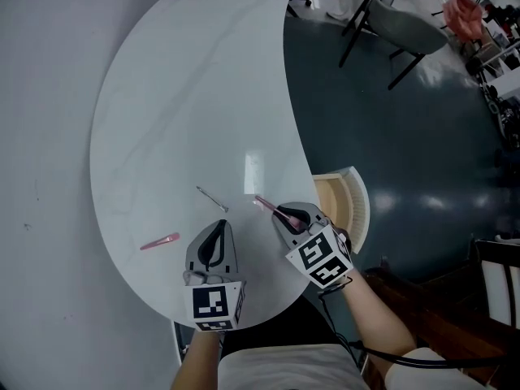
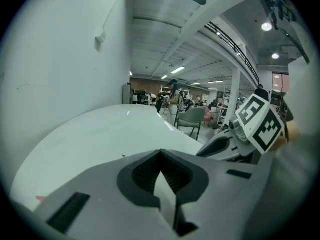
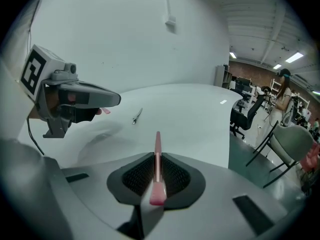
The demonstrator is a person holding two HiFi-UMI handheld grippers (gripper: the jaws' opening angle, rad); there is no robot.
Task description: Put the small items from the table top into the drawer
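On the white table [image 1: 195,96], my right gripper [image 1: 286,214] is shut on a slim pink hair clip [image 1: 268,207] near the right edge. The clip [image 3: 157,149] runs lengthwise between the pads and sticks out past the tips. To its left, my left gripper [image 1: 221,227] is shut with nothing in it, its jaws [image 2: 161,156] meeting in its own view. A thin silver clip [image 1: 213,198] lies just beyond both grippers. Another pink clip [image 1: 160,240] lies left of the left gripper. A pale wooden drawer [image 1: 345,197] stands open at the table's right edge.
Dark floor lies to the right of the table, with a grey chair [image 1: 398,23] far back. A grey wall [image 1: 49,136] runs along the left. The far part of the table top bears only a light's reflection [image 1: 253,171].
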